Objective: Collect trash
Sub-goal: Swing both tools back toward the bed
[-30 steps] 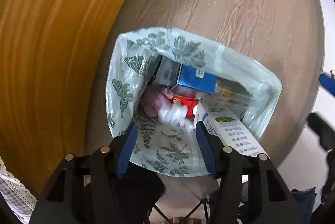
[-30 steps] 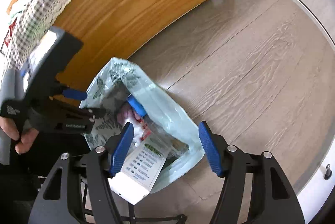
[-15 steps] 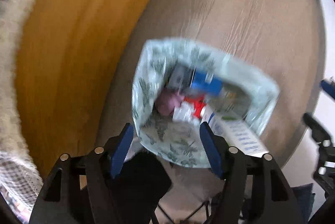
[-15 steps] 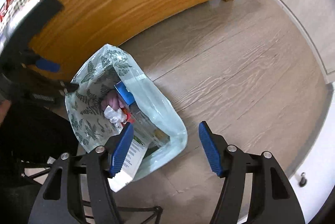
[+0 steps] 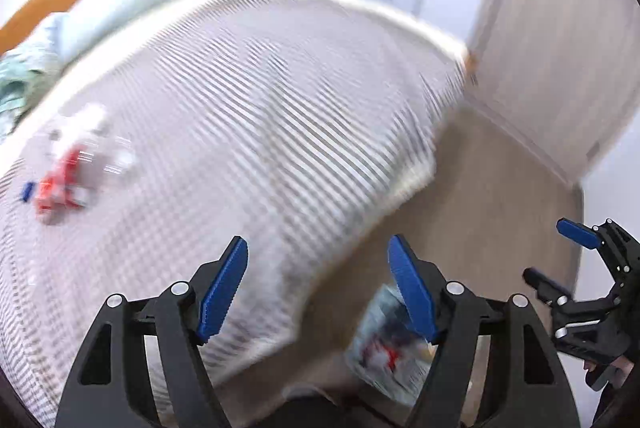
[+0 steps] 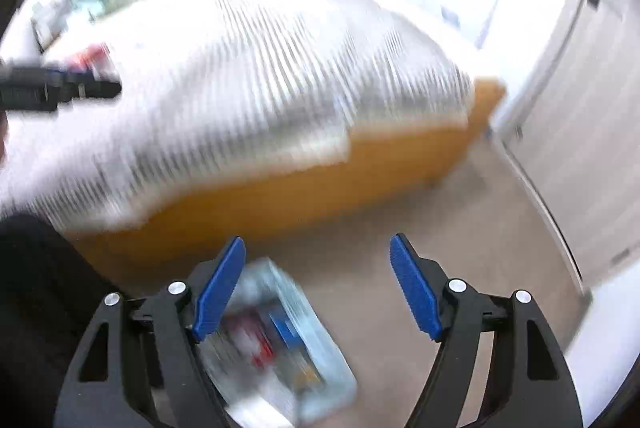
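Both shots are pretty blurry. The left tool (image 5: 318, 284) and the right tool (image 6: 316, 282) are both spread wide with nothing in them. The trash bag (image 6: 276, 344) sits on the floor (image 6: 460, 228) beside the bed (image 5: 248, 116), and some red-and-white wrappers (image 5: 68, 168) are lying on the bed cover.

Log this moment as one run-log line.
left claw: open, empty | right claw: open, empty | trash bag: on floor beside bed, filled | red-and-white litter: on bedspread | view: blurred
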